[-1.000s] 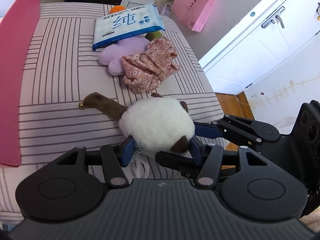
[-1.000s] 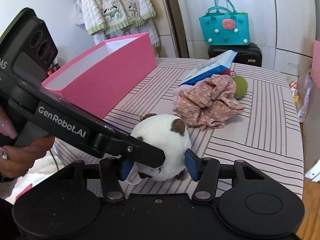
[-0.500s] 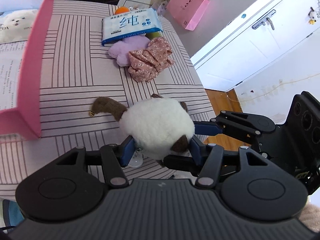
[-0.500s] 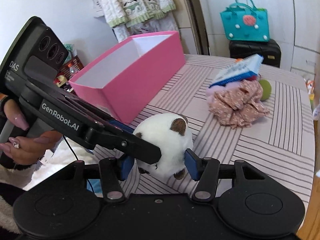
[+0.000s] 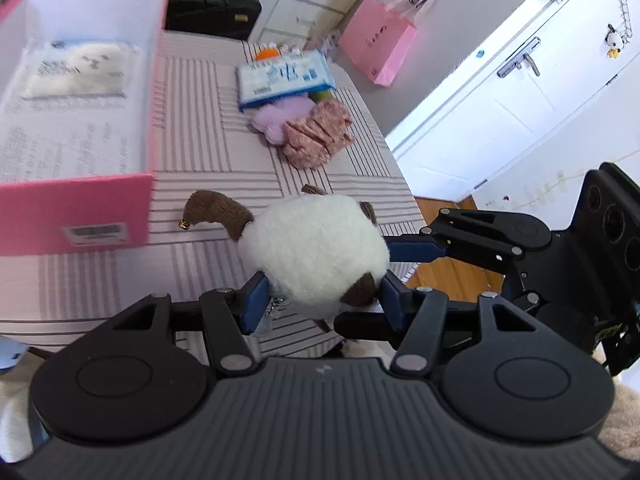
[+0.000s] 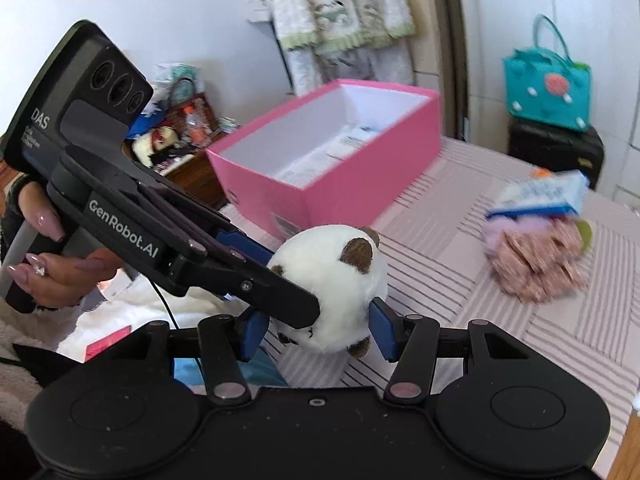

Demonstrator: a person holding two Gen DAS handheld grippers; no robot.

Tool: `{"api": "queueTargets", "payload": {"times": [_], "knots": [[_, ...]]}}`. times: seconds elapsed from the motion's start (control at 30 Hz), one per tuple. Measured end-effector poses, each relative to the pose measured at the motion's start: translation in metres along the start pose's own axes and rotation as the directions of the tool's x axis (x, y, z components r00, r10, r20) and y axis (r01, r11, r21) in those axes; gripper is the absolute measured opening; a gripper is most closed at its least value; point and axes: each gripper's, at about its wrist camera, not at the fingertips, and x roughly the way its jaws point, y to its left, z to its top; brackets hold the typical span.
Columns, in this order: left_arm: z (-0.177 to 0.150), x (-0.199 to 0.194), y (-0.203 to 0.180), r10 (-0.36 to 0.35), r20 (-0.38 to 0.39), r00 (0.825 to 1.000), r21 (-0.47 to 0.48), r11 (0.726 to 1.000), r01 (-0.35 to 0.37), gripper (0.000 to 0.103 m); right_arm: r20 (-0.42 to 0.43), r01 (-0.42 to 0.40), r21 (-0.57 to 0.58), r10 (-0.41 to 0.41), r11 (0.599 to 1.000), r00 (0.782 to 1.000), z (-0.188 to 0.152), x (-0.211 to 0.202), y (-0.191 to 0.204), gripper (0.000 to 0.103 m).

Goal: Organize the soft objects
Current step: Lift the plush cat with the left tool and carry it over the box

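White plush toy [image 5: 316, 248] between both grippers

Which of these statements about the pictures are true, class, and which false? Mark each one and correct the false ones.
1. Both grippers grip the plush toy. True: the left gripper and the right gripper are each shut on it.
2. The pink box has a lid on. False: it is open on top.
3. The floral cloth lies inside the box. False: it lies on the striped bed cover.
4. The toy's tail is brown. True.
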Motion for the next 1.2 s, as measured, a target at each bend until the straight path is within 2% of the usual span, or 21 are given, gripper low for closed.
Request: {"api": "queueTargets", "payload": {"times": [0.17,0.3,0.5,0.93,1.0,1.1,1.2], "knots": [[-0.005,-0.031,0.0,0.045,0.084,0.995,0.06,0.997,-0.05,0.057,0.037,-0.041,-0.07,0.043,0.997,0.998,0.015,-0.001,0.016,0.06],[-0.001,-0.048,0.002,0.084,0.154,0.984,0.1,0.99,-0.1,0.057,0.083,-0.049,-0.109,0.058,0.993,0.995,0.029,0.002,0.025,0.06],[0.012,-0.066,0.018,0.086,0.25,0.965,0.092,0.989,-0.112,0.057,0.172,-0.016,-0.172,0.046,0.985,0.984,0.05,0.011,0.032,0.06],[0.053,-0.081,0.066,0.105,0.367,0.924,0.048,0.99,-0.131,0.059,0.262,0.043,-0.292,0.037,0.955,0.964,0.107,0.052,0.029,0.06],[0.062,-0.071,0.079,0.123,0.36,0.925,0.022,0.99,-0.14,0.06,0.259,0.056,-0.317,0.03,0.947,0.965,0.114,0.066,0.025,0.06],[0.079,-0.054,0.104,0.129,0.316,0.94,-0.042,0.992,-0.122,0.06,0.232,0.071,-0.328,0.007,0.942,0.973,0.123,0.093,0.013,0.058],[0.094,-0.04,0.127,0.13,0.271,0.954,-0.1,0.989,-0.106,0.06,0.19,0.038,-0.289,0.018,0.957,0.982,0.135,0.115,-0.005,0.057]]}}
